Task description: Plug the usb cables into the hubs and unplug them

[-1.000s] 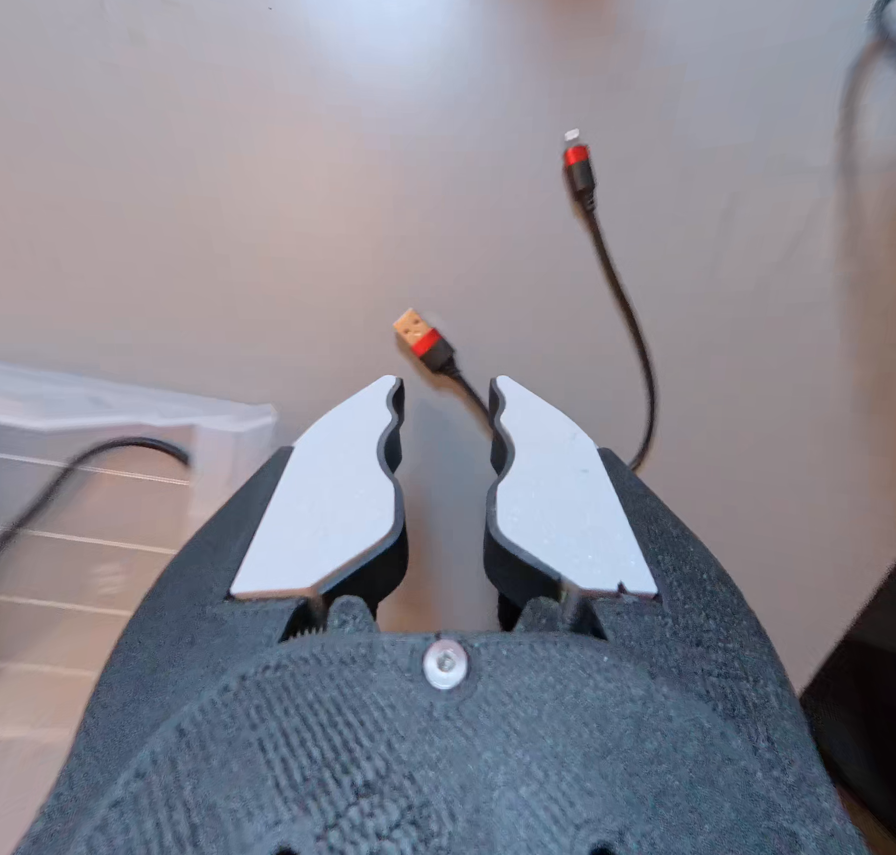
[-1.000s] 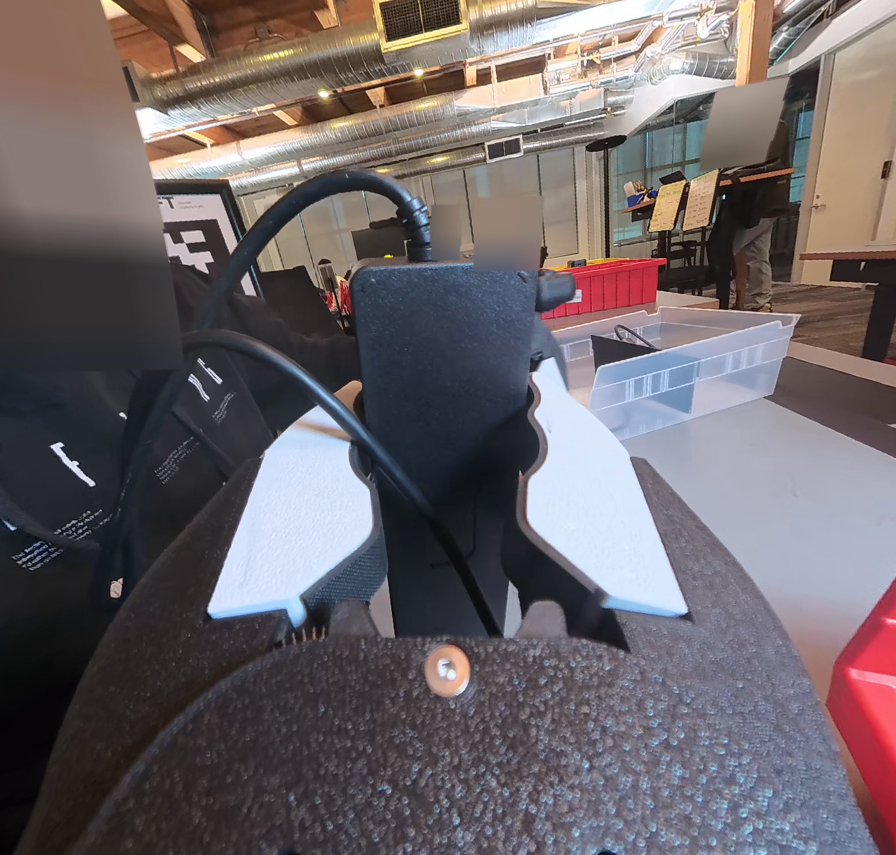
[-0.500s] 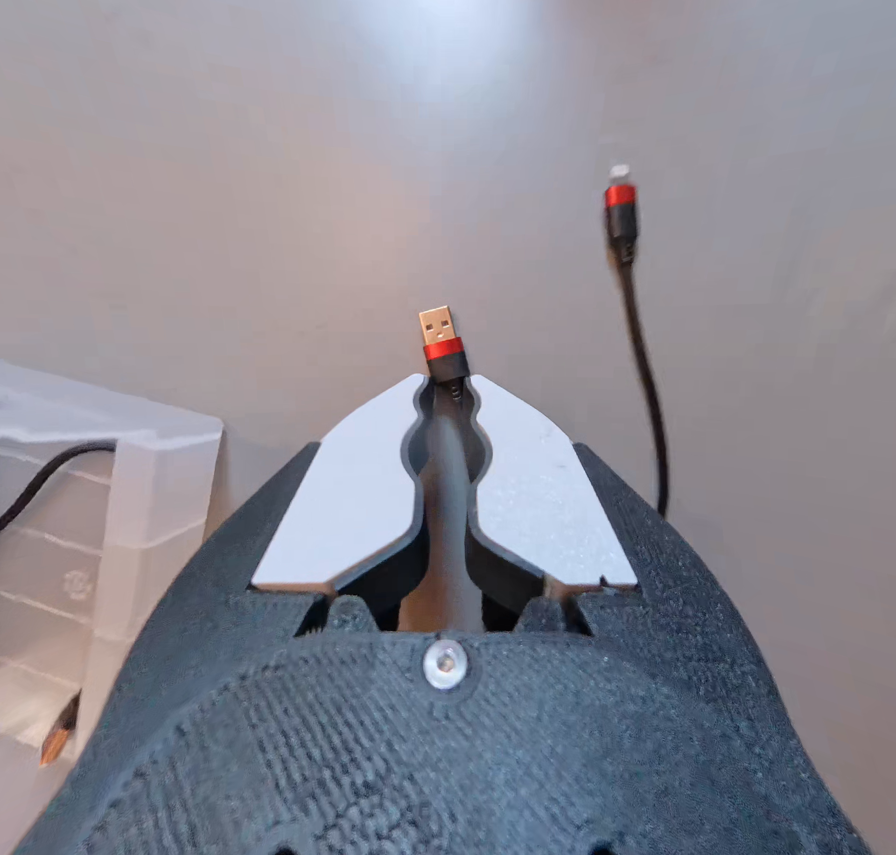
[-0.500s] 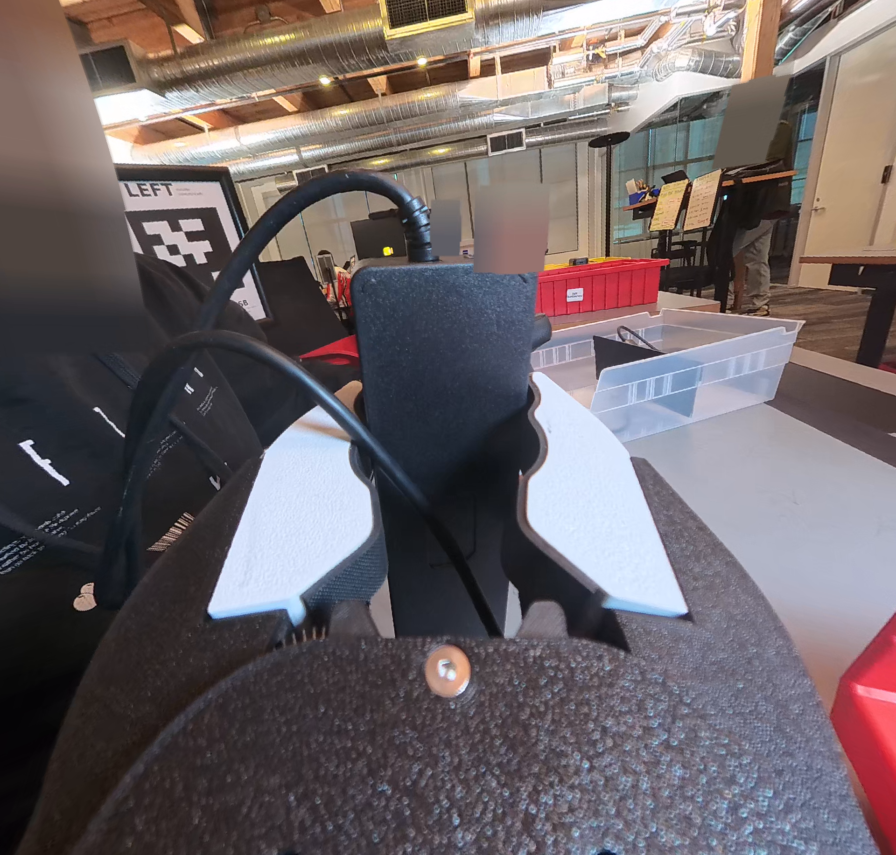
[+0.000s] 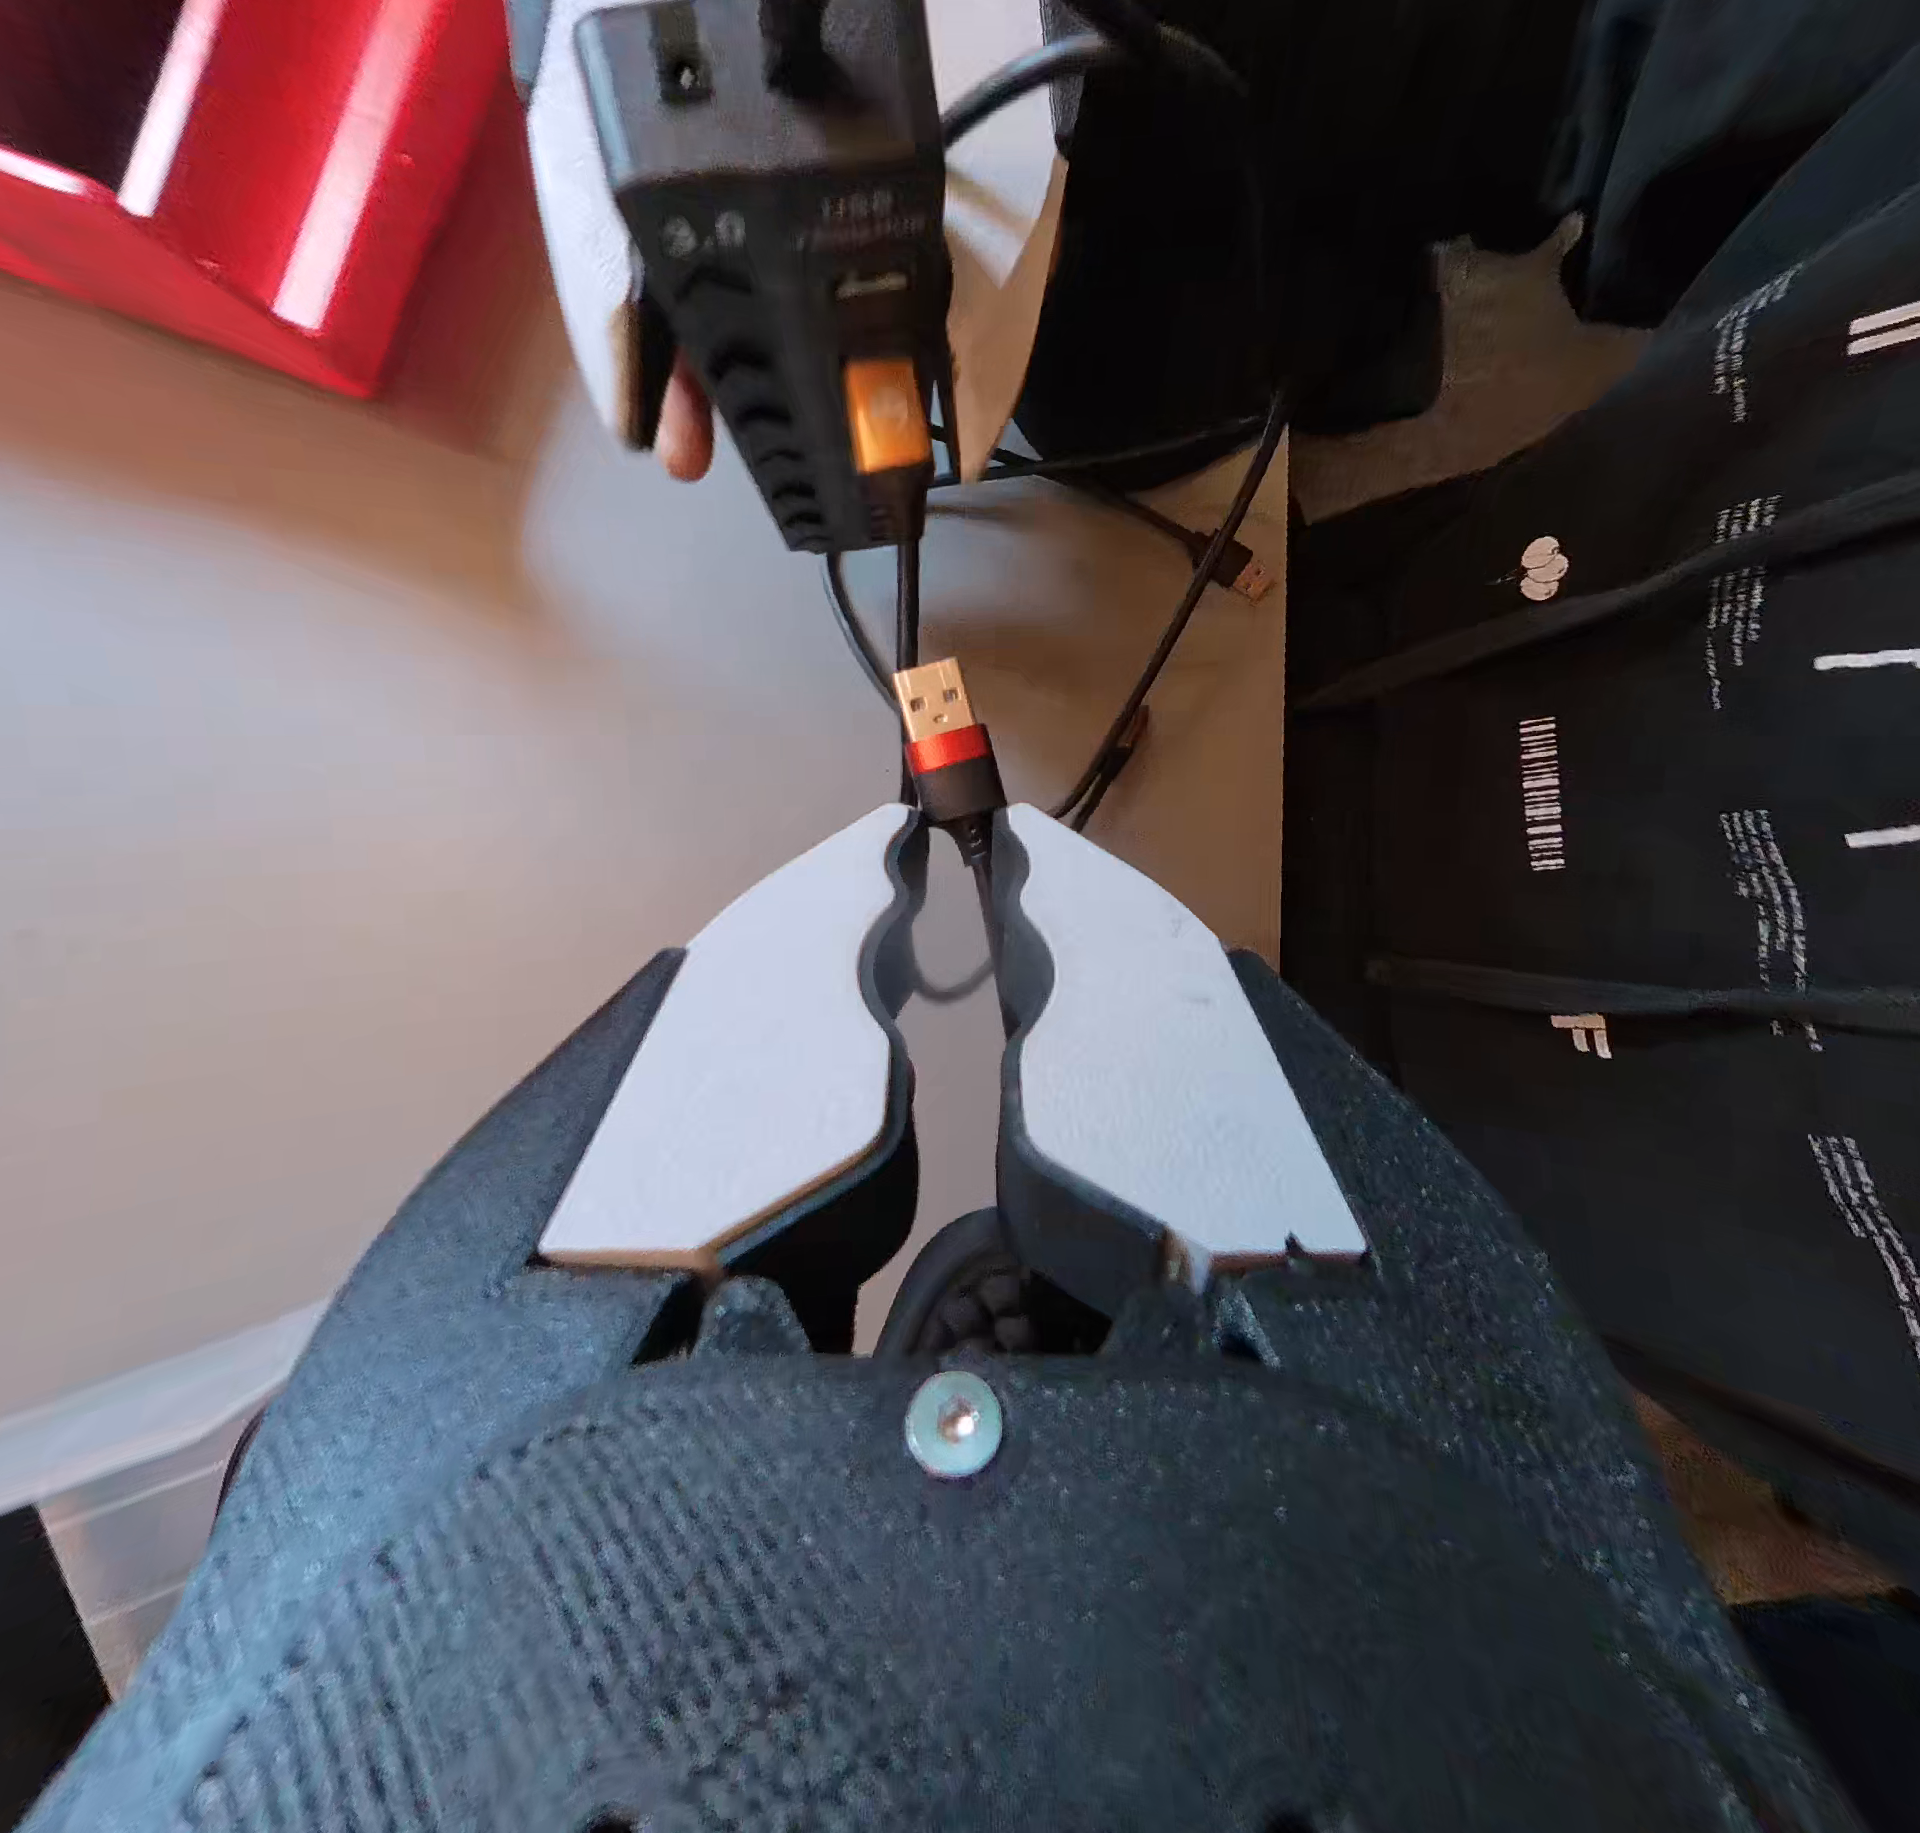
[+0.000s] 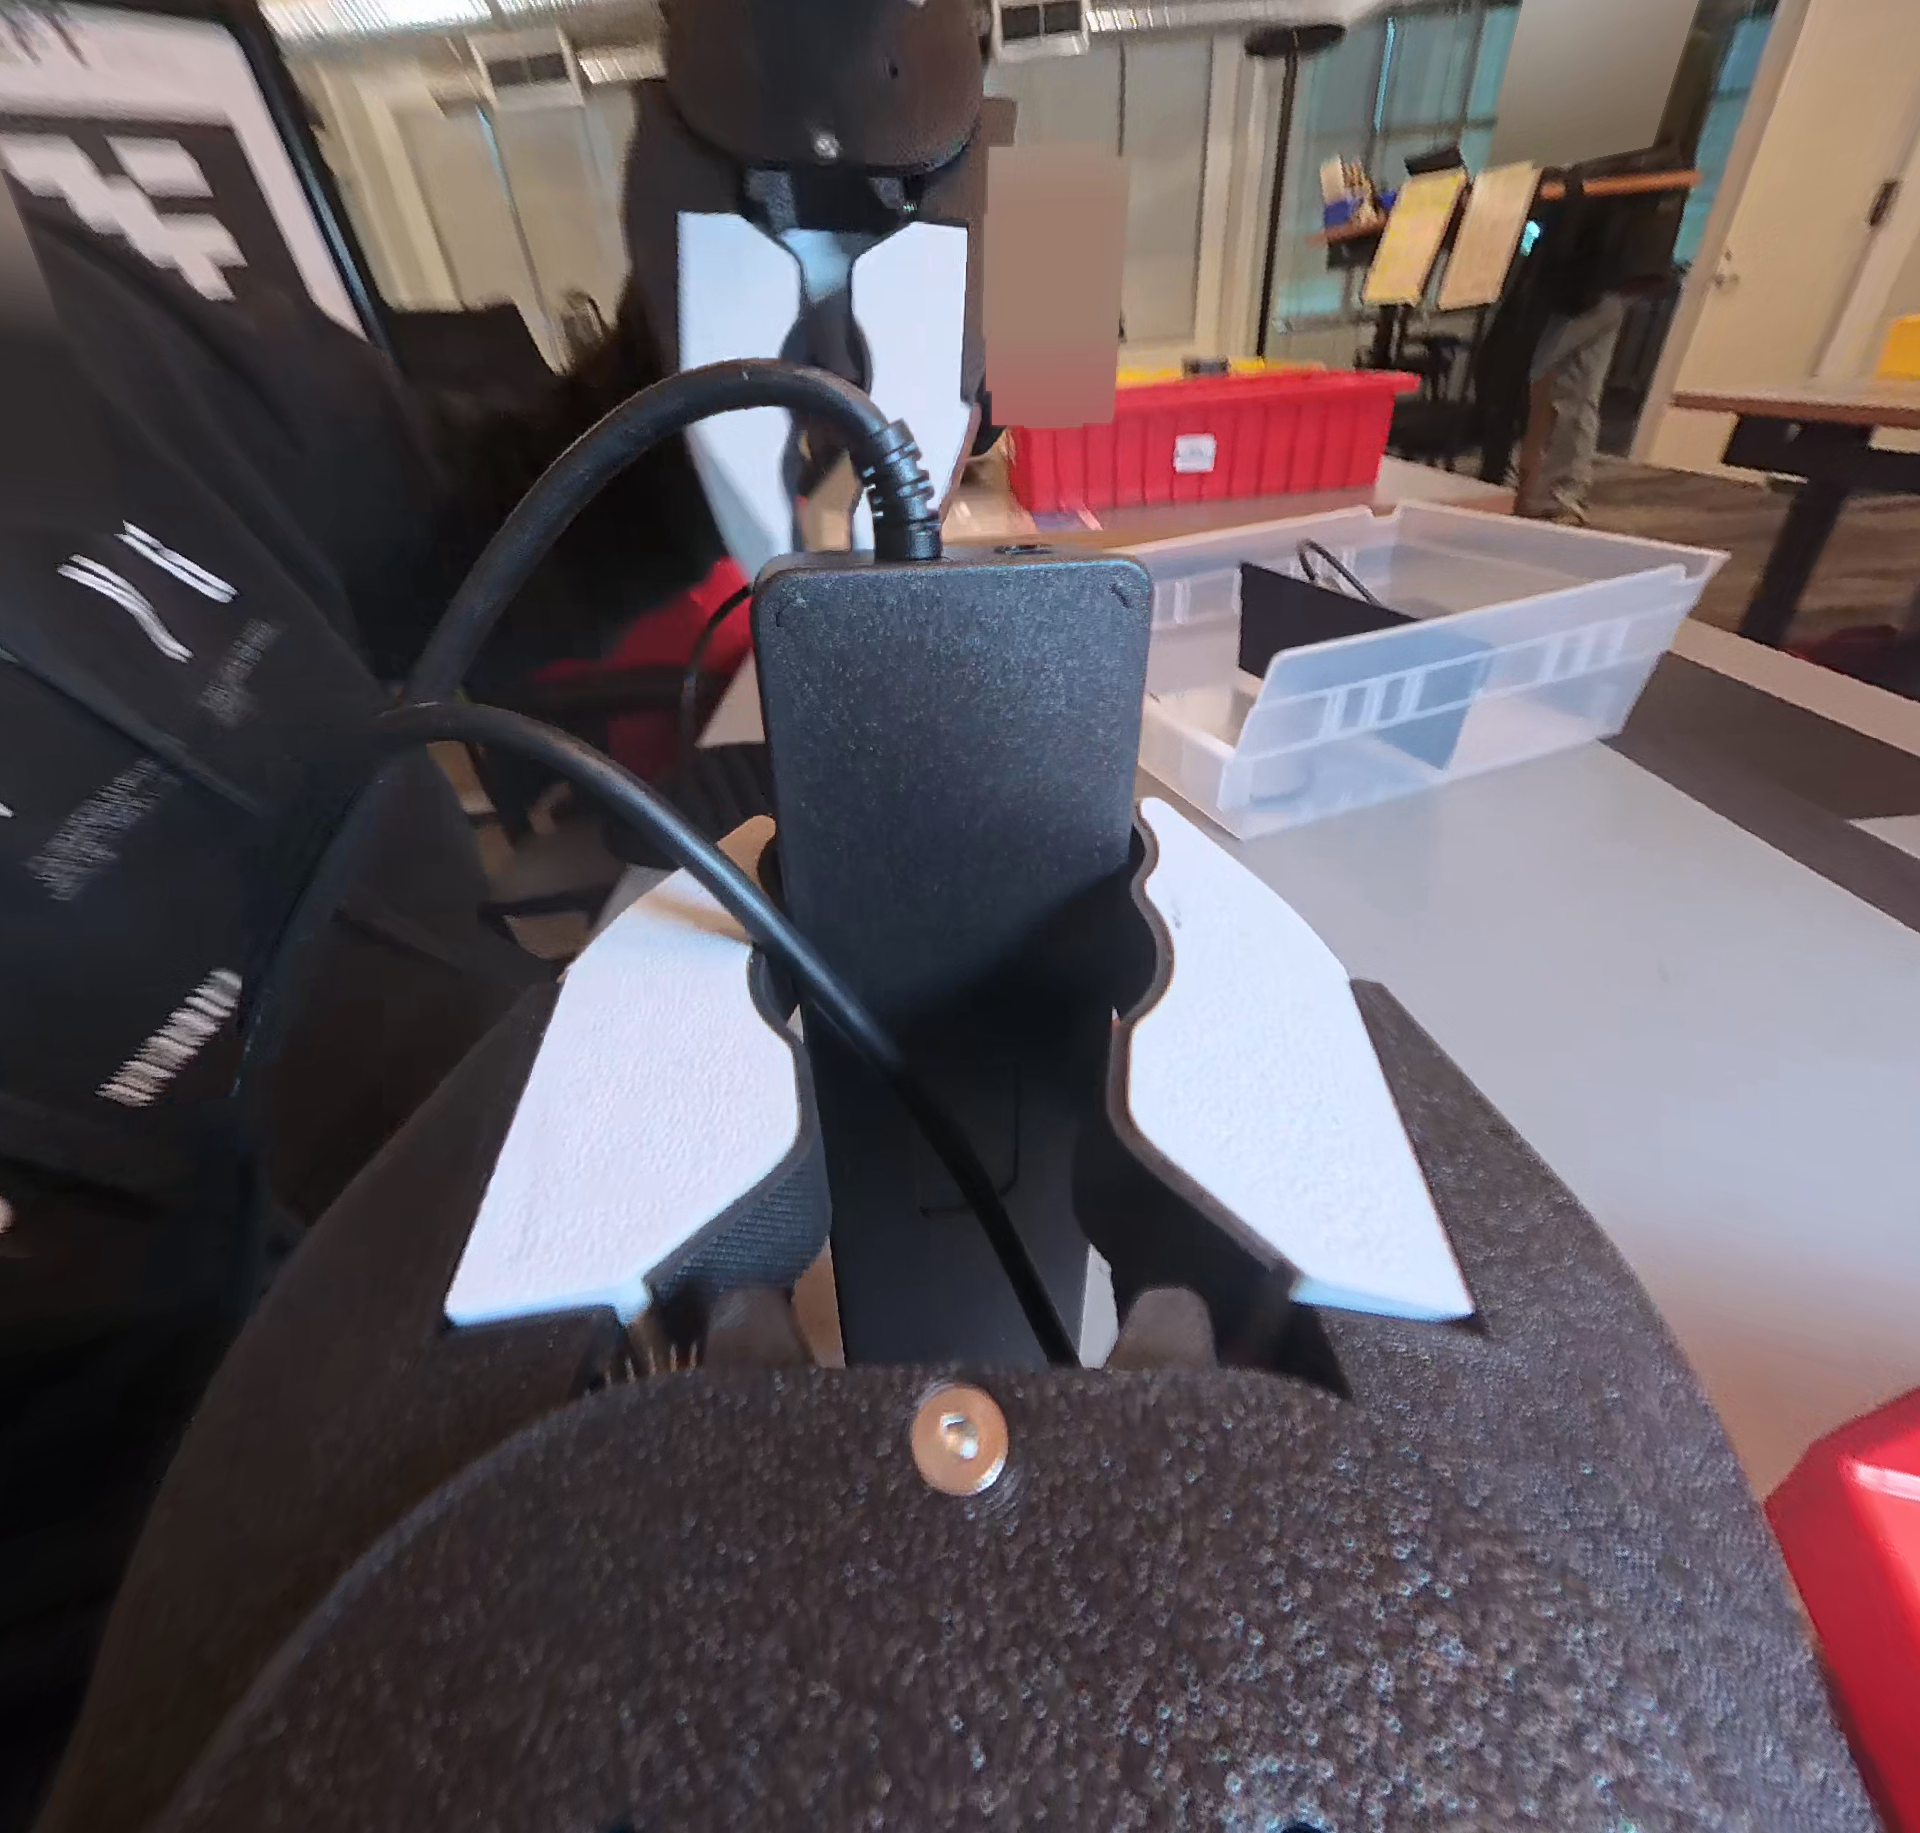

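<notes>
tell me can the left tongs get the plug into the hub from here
Probably yes: the left tongs grip the plug, aimed at the hub, with open space between; one port already holds an orange plug.

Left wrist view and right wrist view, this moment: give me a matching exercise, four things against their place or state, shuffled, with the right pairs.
Things:
1. USB plug with red collar
2. black USB hub
3. orange plug
4. clear plastic bin

Places or states:
A. already seated in a hub port
B. on the grey table, holding a black divider
C. clamped upright in the right tool
D. held by its cable end in the left tool, gold tip pointing at the hub

Pairs: 1-D, 2-C, 3-A, 4-B
</notes>
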A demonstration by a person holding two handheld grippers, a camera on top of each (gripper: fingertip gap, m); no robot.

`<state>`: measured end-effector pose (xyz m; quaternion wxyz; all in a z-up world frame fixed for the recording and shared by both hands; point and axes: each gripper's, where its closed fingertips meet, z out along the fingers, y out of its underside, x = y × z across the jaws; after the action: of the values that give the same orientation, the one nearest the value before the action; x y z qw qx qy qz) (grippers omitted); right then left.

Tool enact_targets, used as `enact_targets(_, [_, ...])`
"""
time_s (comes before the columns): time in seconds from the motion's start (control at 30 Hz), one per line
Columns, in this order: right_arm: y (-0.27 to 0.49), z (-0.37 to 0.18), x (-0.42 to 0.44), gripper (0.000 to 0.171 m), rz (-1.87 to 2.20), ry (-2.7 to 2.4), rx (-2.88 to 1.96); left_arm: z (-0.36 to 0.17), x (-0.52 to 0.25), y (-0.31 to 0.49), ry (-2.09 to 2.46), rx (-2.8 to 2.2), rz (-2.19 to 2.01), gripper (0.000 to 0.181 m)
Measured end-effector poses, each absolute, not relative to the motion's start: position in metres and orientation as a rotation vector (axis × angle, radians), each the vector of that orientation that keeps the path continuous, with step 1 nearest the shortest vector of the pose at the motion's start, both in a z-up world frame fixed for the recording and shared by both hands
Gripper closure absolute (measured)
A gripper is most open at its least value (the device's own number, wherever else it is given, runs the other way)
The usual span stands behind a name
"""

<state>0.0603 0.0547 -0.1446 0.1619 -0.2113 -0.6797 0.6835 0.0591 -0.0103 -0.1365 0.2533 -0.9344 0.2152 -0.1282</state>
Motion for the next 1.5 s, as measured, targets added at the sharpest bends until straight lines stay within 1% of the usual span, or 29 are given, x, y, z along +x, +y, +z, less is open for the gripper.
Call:
enact_targets(0.23, [0.039, -0.16, 0.053, 0.113, 1.788, -2.032, -0.62, -0.144, 0.065, 0.018, 0.622, -2.543, -0.37, 0.17])
enact_targets(0.83, [0.031, -0.161, 0.055, 0.114, 1.87, -2.048, -0.652, -0.138, 0.07, 0.027, 0.586, -2.388, -0.429, 0.17])
enact_targets(1.1, [0.025, -0.176, 0.058, 0.114, 1.593, -2.229, -0.641, -0.148, 0.074, 0.014, 0.63, -2.49, -0.491, 0.17])
enact_targets(1.27, [0.013, -0.187, 0.062, 0.114, 1.511, -2.316, -0.599, -0.155, 0.082, 0.008, 0.662, -2.542, -0.5, 0.17])
enact_targets(1.37, [0.013, -0.186, 0.062, 0.113, 1.536, -2.298, -0.611, -0.152, 0.082, 0.01, 0.594, -2.498, -0.565, 0.17])
enact_targets(1.5, [0.015, -0.183, 0.056, 0.113, 1.55, -2.237, -0.619, -0.15, 0.077, 0.012, 0.579, -2.391, -0.53, 0.169])
